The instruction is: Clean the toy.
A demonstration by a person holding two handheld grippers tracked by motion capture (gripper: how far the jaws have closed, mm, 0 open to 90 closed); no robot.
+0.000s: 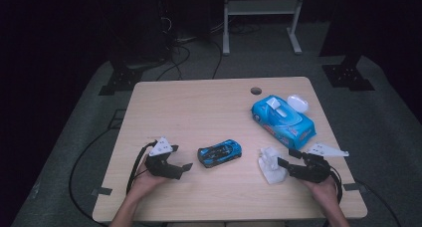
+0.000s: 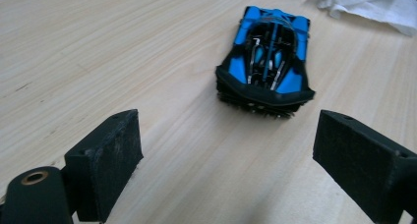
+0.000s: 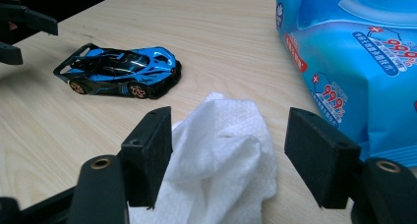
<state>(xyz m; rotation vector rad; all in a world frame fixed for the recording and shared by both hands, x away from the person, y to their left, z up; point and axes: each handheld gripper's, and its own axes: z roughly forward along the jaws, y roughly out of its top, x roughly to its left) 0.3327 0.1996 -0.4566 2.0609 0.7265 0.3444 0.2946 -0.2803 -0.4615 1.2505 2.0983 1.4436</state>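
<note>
The toy car [image 2: 265, 62] is seen at 12 o'clock from the left gripper [image 2: 226, 160], tail first, long side in line; jaws are held apart, nothing is gripped

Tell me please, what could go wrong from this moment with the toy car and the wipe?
1. The toy car stands on wheels, ahead of the open left gripper; a nudge from one jaw may roll it away before the jaws close.
2. The crumpled wipe lies between the jaws of the right gripper, which stand apart; a loose grip may catch only a fold and lose it.
3. The wipes pack sits close to the right gripper, so a wide swing could hit it.
</note>
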